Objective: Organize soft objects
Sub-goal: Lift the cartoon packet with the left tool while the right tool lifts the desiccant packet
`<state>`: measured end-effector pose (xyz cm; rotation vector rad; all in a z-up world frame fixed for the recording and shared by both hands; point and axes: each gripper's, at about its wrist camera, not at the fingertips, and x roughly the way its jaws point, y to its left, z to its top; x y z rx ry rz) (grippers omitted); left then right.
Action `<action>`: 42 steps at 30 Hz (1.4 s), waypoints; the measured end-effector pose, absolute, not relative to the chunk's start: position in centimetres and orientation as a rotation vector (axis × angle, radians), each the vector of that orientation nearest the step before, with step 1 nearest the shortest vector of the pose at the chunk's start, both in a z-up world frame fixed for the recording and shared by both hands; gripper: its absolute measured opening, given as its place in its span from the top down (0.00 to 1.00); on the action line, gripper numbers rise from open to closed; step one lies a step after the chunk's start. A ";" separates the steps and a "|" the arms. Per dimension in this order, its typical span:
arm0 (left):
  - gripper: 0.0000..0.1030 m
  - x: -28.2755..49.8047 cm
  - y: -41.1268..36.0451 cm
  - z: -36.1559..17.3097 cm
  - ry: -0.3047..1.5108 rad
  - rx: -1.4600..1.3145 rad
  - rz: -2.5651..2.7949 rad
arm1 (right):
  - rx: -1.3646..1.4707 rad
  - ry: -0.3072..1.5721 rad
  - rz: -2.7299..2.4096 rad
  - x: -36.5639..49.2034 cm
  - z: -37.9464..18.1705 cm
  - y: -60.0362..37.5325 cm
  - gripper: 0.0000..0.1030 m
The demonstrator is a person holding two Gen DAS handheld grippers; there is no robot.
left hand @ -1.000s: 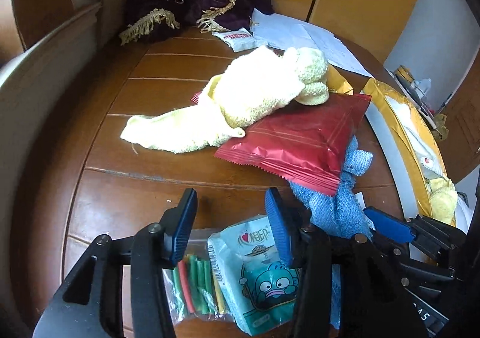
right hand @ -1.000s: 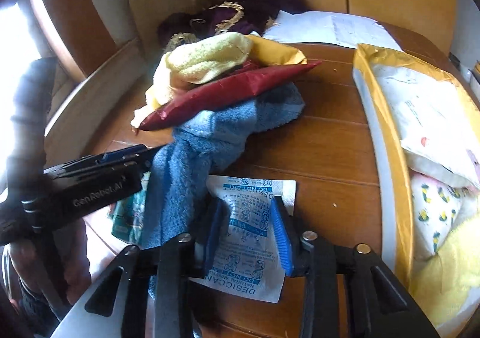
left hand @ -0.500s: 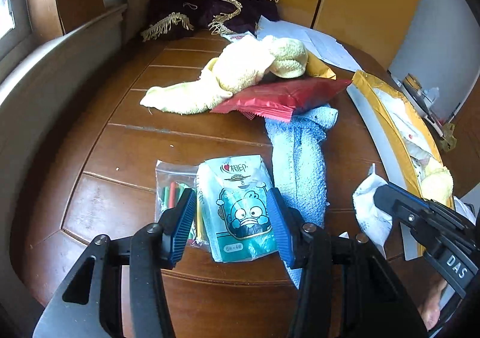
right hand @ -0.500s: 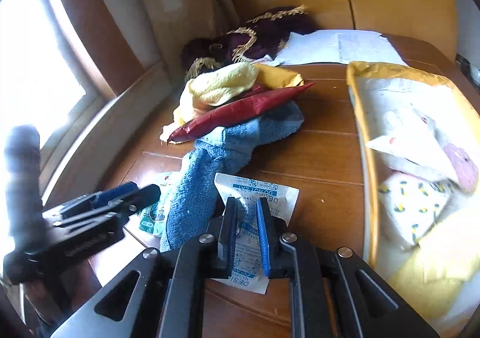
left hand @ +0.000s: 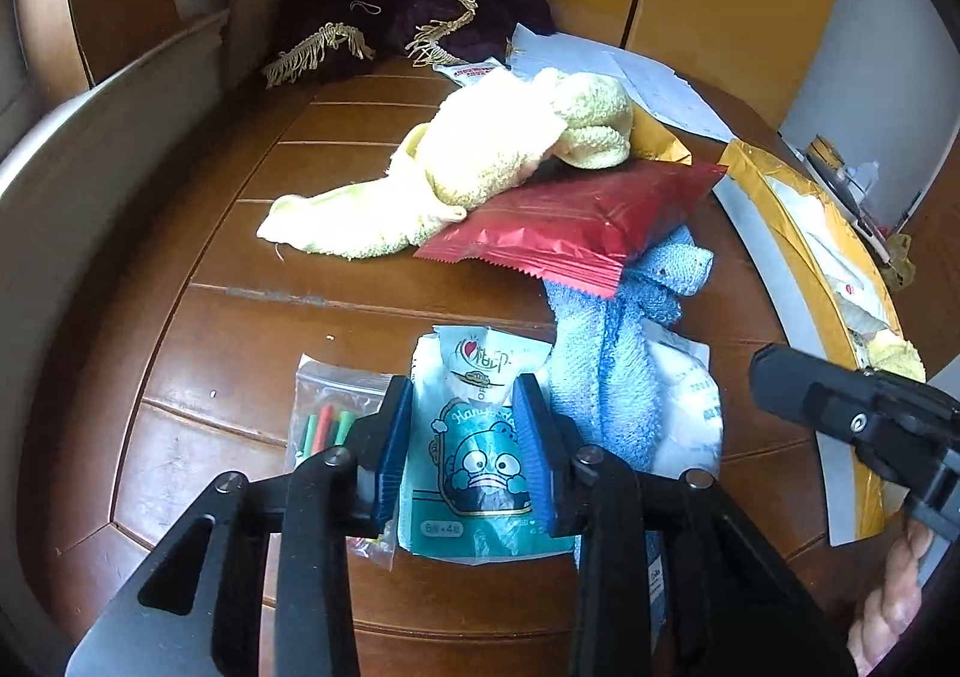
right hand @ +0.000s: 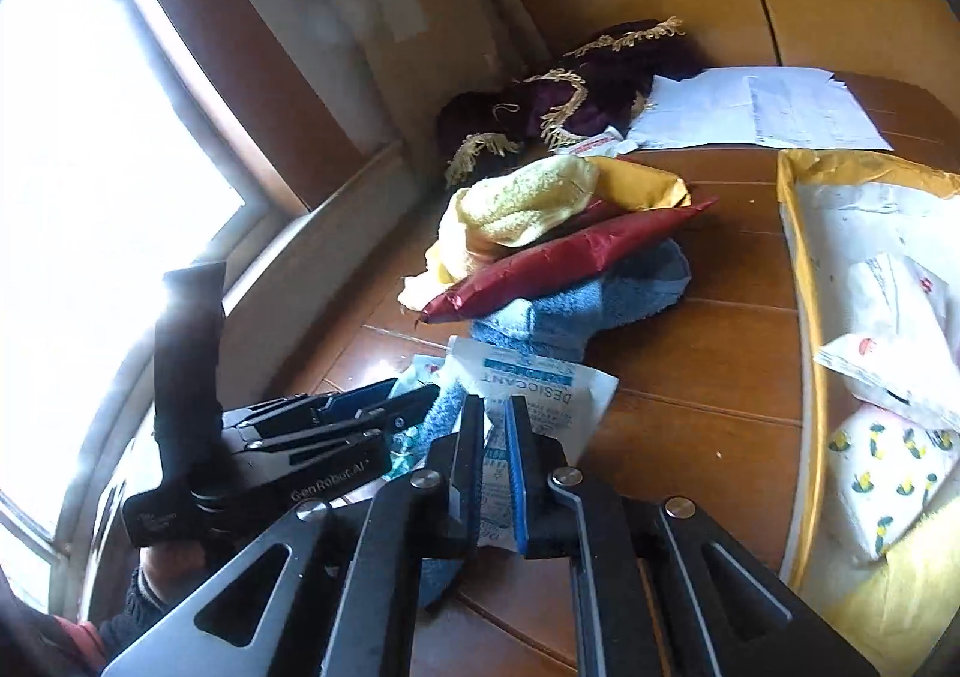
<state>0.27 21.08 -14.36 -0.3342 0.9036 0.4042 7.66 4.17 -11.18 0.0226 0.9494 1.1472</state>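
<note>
Since the earlier frame the right hand-held gripper (right hand: 495,437) has clamped together on the desiccant sachet (right hand: 540,395) and lifted its edge; the left hand-held gripper (left hand: 462,425) has come down astride the cartoon packet (left hand: 474,437), jaws closing, pads not yet pressing. On the brown plank worktop (left hand: 240,317), towels pile at 12 o'clock: yellow (left hand: 480,167), red pouch (left hand: 570,221), blue (left hand: 606,365). "DESICCANT" reads clearly; the packet's small print blurs. The tray (right hand: 798,317) at 3 o'clock is cut off.
</note>
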 end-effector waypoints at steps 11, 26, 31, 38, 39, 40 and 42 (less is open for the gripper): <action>0.76 0.9 20.9 -14.5 0.887 -0.285 0.270 | -0.017 0.955 0.947 6.7 -12.2 1.9 0.89; 0.92 -0.9 26.6 -13.9 0.793 -0.497 0.262 | -0.147 1.024 0.775 6.6 -14.2 6.5 0.69; 0.92 -0.3 26.9 -13.6 0.843 -0.463 0.326 | -0.167 1.021 0.842 7.4 -14.3 6.7 0.74; 0.92 -2.1 24.9 -14.0 0.819 -0.466 0.415 | -0.100 1.006 0.955 7.3 -14.4 5.8 0.81; 0.92 -2.4 24.4 -14.1 0.814 -0.469 0.408 | -0.094 1.008 0.964 7.1 -14.3 5.5 0.81; 0.92 -2.6 24.0 -14.1 0.807 -0.469 0.410 | -0.086 1.008 0.976 6.9 -14.2 5.0 0.81; 0.93 -2.7 23.4 -13.9 0.795 -0.475 0.417 | -0.083 0.985 0.986 6.4 -13.7 4.1 0.83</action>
